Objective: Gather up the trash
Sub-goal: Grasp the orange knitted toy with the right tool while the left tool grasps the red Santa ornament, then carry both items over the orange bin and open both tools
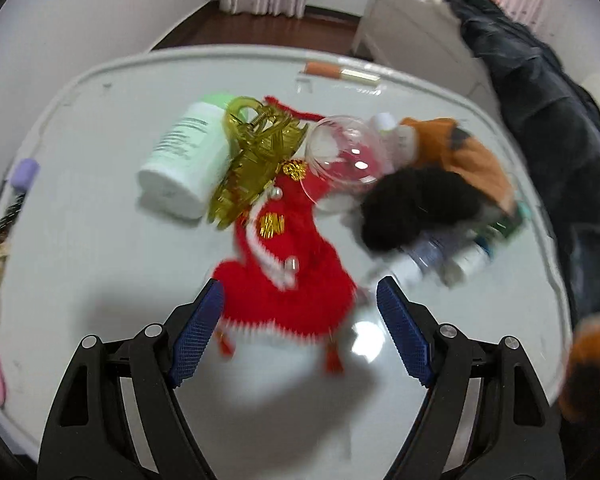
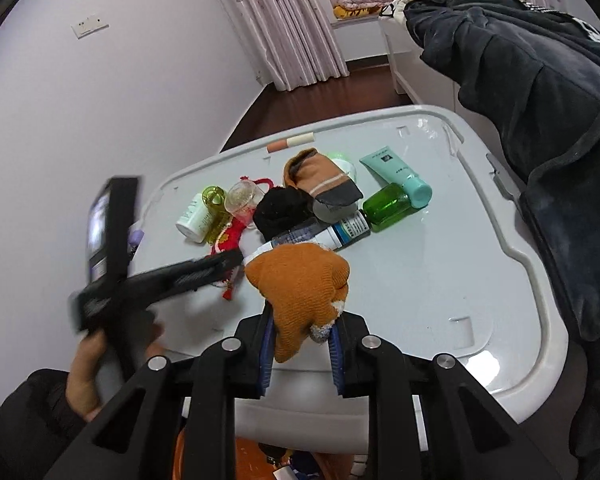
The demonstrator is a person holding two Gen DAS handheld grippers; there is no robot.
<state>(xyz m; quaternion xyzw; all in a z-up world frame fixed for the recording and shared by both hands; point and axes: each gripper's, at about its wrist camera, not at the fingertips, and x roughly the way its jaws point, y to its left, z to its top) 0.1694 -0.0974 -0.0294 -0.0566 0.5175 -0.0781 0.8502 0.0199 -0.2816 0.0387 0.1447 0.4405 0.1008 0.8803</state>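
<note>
The right hand-held gripper pinches a soft, light orange sock; the left hand-held gripper, jaws wide and empty, straddles the limp red knit ornament, best pinched mid-body, beside the yellow hair claw.

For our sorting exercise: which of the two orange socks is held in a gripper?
The orange sock clamped in the right gripper; the other orange sock lies on the pile.

1. Orange sock with a grey-white tip.
2. Red ornament, white trim, gold tassels.
3. Yellow-green translucent hair clip.
4. Deep green bottle; teal tube.
5. Black sock on the pale grey desk.
6. Blue pads on the black left claw.
</note>
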